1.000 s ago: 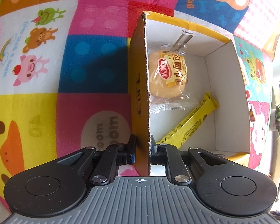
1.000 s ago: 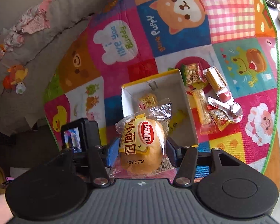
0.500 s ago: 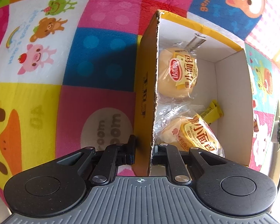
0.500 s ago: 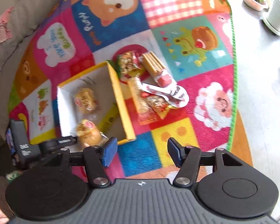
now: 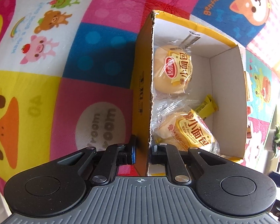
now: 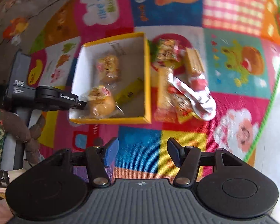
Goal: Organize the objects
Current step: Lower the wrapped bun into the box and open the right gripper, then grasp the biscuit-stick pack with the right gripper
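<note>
Risk: left claw (image 5: 142,152), clamped on the box (image 5: 142,85) wall, may tip the box. Right claw (image 6: 142,154), fingers apart and empty, faces overlapping snacks (image 6: 179,85) at center right; a pinch may drag neighbours.

Ahead of your left hand-held gripper (image 5: 141,150), the nearer bun wrapper (image 5: 192,130) reads "Mini French". To its left, the play mat (image 5: 46,102) shows "vroom vroom" and "04"; far ahead it reads "gentle". The other hand-held gripper's body (image 6: 18,85), seen from your right one, says "DAS".
</note>
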